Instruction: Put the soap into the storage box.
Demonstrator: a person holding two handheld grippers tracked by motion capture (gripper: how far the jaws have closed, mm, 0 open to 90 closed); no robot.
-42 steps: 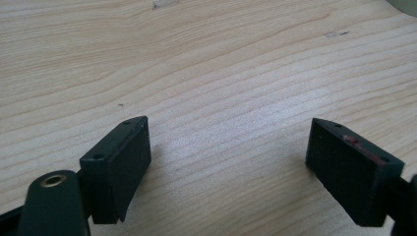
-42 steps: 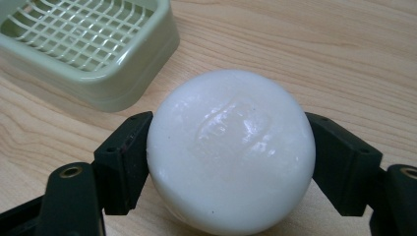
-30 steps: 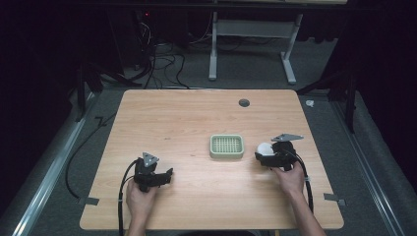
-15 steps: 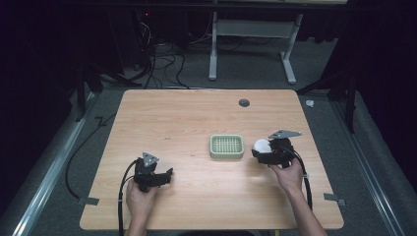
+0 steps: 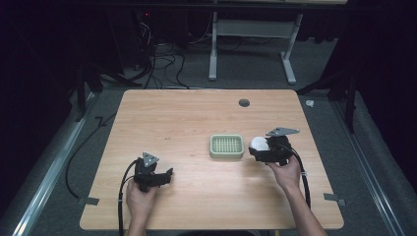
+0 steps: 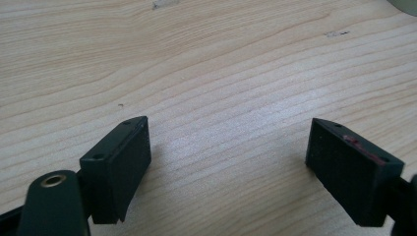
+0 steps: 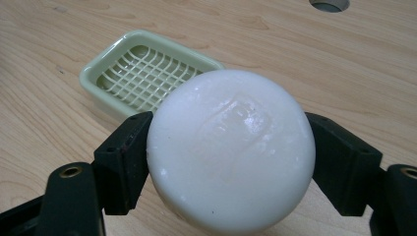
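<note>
Soap point(image 7: 231, 147), round, white, smooth, beside ribbed dish point(image 7: 142, 73).

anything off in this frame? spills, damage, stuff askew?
Nothing stands out. The round white soap bar sits squarely between the right gripper jaws, intact. The pale green slatted soap dish lies flat on the wooden table. The left gripper is open, holding nothing.

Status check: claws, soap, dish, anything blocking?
Right claw shut on soap, just right of dish. Left claw open, empty, over table. Dish empty; path clear.
</note>
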